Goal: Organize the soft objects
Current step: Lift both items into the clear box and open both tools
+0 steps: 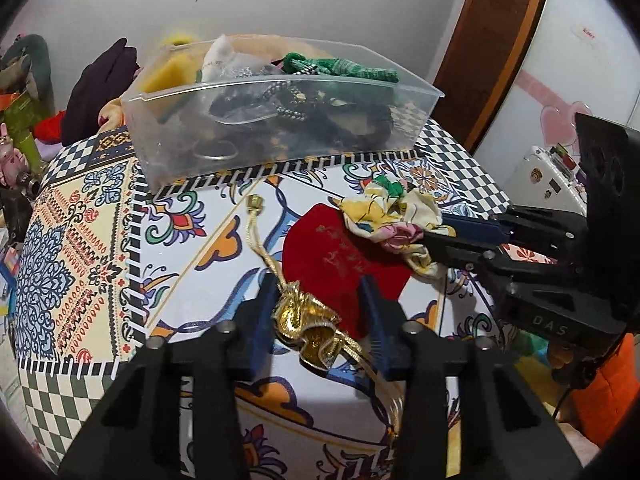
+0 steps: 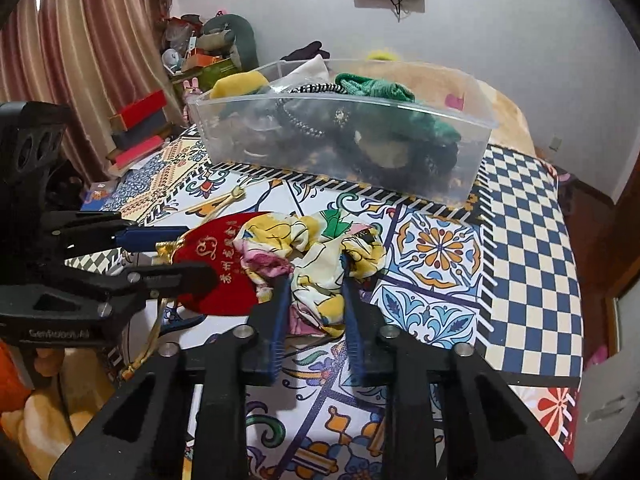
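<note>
A red drawstring pouch with a gold neck and gold cord lies on the patterned tablecloth. My left gripper is open, its fingers on either side of the gold neck. A floral yellow scrunchie lies beside the pouch; it also shows in the right wrist view. My right gripper straddles the scrunchie, and its fingers press into the cloth. The pouch also shows in the right wrist view, with the left gripper around its neck.
A clear plastic bin stands at the far side of the table, holding green, yellow and dark soft items. Clutter, books and curtains lie at the left. A door and a white cabinet are at the right.
</note>
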`<state>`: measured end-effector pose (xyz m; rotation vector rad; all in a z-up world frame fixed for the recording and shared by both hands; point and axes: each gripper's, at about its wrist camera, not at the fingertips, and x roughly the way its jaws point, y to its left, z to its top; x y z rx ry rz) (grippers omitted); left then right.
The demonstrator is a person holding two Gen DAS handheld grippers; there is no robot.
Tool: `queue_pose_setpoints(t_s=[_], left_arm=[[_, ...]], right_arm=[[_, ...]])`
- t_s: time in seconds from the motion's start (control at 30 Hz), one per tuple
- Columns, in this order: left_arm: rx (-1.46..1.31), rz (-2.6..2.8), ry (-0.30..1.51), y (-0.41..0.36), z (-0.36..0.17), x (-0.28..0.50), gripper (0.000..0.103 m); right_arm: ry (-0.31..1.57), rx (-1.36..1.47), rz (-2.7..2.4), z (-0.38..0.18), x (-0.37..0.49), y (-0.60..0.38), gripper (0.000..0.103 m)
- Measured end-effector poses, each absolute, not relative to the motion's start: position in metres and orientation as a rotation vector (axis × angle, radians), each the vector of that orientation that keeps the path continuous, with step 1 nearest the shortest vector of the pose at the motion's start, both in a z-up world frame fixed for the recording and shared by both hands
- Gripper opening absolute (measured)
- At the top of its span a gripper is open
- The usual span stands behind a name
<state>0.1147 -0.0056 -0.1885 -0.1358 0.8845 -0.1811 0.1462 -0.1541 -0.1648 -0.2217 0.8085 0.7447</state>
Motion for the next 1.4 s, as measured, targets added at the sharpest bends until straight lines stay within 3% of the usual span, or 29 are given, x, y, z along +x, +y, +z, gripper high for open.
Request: queue_pose_setpoints(t_s=[0.17,0.93,1.4], left_arm=[[-0.123,-0.147,0.85,0.002,-0.181,0.111,0.028],[-0.123,-0.027,0.467,0.032,-0.052,0.127,0.028],[-0.177,-0.005,0.505,0.044,-0.058,0.193,0.028]], right_arm=[[0.769,-0.214,0.72,-0.155,0.147,-0.16,0.012],[0.461,-0.09,0.674,-0.06,0.167,-0.161,0.012],[0.472,-0.059,0.639,-0.065,0.209,-0.135,0.012]])
